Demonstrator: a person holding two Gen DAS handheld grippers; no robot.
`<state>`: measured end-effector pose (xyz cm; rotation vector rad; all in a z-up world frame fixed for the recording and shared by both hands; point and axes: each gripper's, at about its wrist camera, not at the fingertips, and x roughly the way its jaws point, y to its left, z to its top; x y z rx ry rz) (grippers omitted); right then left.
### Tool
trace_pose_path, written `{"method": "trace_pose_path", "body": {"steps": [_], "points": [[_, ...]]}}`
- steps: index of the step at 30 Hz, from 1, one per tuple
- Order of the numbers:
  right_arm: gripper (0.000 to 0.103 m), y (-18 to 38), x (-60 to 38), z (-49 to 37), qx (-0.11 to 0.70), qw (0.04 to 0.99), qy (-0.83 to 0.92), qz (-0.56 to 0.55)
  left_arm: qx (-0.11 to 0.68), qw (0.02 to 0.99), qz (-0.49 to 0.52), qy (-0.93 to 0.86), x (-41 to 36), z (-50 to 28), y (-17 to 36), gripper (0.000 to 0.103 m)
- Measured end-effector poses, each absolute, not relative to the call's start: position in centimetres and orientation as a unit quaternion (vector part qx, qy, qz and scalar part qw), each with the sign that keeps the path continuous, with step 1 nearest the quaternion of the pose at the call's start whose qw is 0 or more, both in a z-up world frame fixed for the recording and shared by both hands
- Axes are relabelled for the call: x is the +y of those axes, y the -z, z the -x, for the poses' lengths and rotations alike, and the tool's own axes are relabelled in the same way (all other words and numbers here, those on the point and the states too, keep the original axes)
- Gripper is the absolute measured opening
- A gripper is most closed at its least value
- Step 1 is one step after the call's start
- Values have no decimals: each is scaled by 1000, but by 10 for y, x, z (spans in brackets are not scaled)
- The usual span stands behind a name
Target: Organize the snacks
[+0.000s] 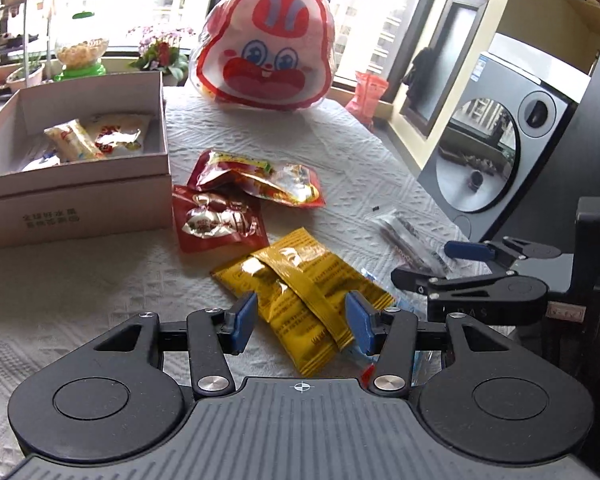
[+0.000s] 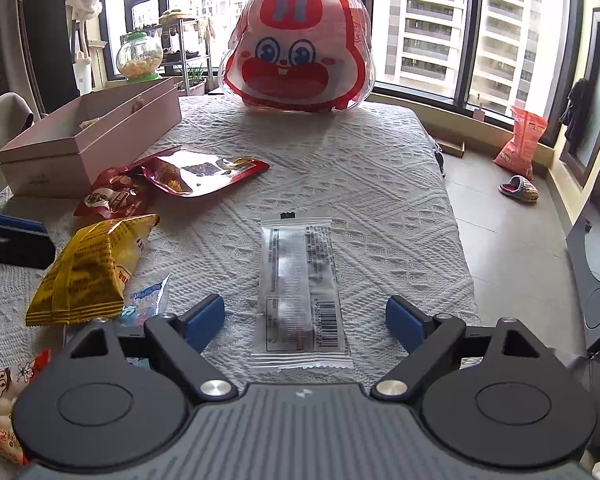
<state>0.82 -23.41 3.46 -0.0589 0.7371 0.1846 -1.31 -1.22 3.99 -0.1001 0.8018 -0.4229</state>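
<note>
- Left tool (image 1: 301,320): spread wide, blue pads on either side of the yellow packet (image 1: 300,288), holding nothing; whether the pads touch the packet cannot be told.
- Right tool (image 2: 305,322): spread wide, poised over the near end of the clear long packet (image 2: 300,292), holding nothing. Also seen from the left wrist view at the right edge (image 1: 440,262), jaws apart.
- Desk (image 2: 380,184): covered with a white textured cloth; carries all items below.
- Yellow packet: lies flat near the front of the desk, back seam up, partly over a light blue wrapper (image 2: 148,300).
- Clear long packet: lies lengthwise on the cloth, barcode at its near end, well apart from the other snacks.
- Two red packets: a dark red one (image 1: 216,220) just beside the box, and a red-and-yellow one (image 1: 260,178) overlapping its far edge.
- Pink cardboard box (image 1: 76,200): open, at the left of the desk; holds a few pale snack packets (image 1: 96,140).
- Rabbit-face bag (image 1: 264,48): large, red and white, upright at the far end of the desk.
- Red-and-white snack bag (image 2: 0,400): at the near left edge of the right wrist view, partly hidden by the tool body.
- Orange bag (image 2: 522,140) and slipper (image 2: 518,188): on the floor by the window.
</note>
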Motion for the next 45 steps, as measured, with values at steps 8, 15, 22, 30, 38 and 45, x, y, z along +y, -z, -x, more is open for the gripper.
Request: {"method": "trace_pose_path", "body": {"steps": [8,15,22,30,38,45], "points": [[89,-34,-237,-4,358,929,-90,25,368,897,69,237,-8,19,-20,54],[98,-34,-233,-9,370,924,-95,30,343,900,81,257,6,22,-3,54],[100,-33,-232,-9,370,924,-92,31,325,906,86,258,6,30,1,54],[100,-33,-234,-3,372,924,-82,22,343,898,106,256,7,32,-9,54],[103,-33,-236,-4,374,922,-99,26,431,852,25,296,-6,61,-31,54],[103,-33,-236,-4,374,922,-100,26,417,846,-116,312,-43,78,-32,57]]}}
